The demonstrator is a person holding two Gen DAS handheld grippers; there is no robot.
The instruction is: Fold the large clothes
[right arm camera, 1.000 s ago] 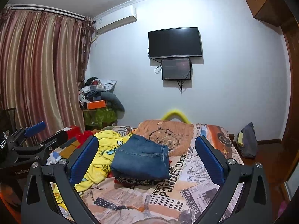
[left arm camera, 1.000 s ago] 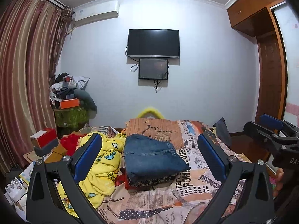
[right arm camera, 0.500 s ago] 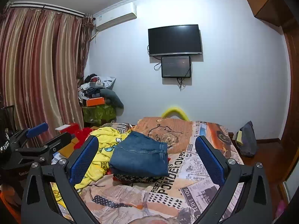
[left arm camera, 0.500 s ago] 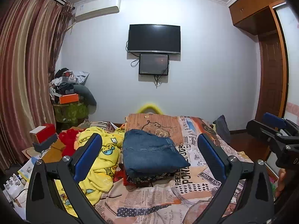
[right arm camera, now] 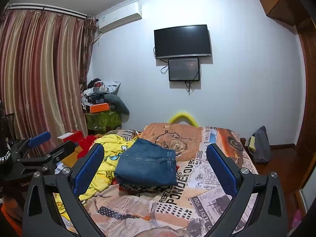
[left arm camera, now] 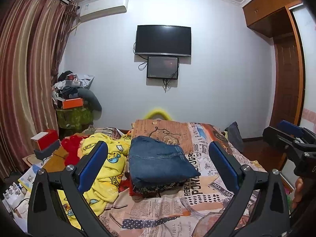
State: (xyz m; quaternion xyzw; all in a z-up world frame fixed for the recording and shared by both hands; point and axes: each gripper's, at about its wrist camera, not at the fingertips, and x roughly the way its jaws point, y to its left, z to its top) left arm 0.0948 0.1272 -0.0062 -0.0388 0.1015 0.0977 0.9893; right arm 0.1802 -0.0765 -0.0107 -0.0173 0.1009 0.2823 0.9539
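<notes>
Jeans [left arm camera: 158,162], folded into a blue block, are lying on top of a small stack of folded clothes on the bed [left arm camera: 177,209], around the middle of both views. Just beside them at 9 o'clock a yellow cartoon-print garment [left arm camera: 102,169] is sprawling in a crumpled heap. The left hand-held gripper [left arm camera: 158,165] is hanging above the bed with its blue pads spread wide, grasping nothing. The right hand-held gripper [right arm camera: 156,167] is likewise standing released and empty. At 12 o'clock a dark television [right arm camera: 182,41] is hanging on the wall.
</notes>
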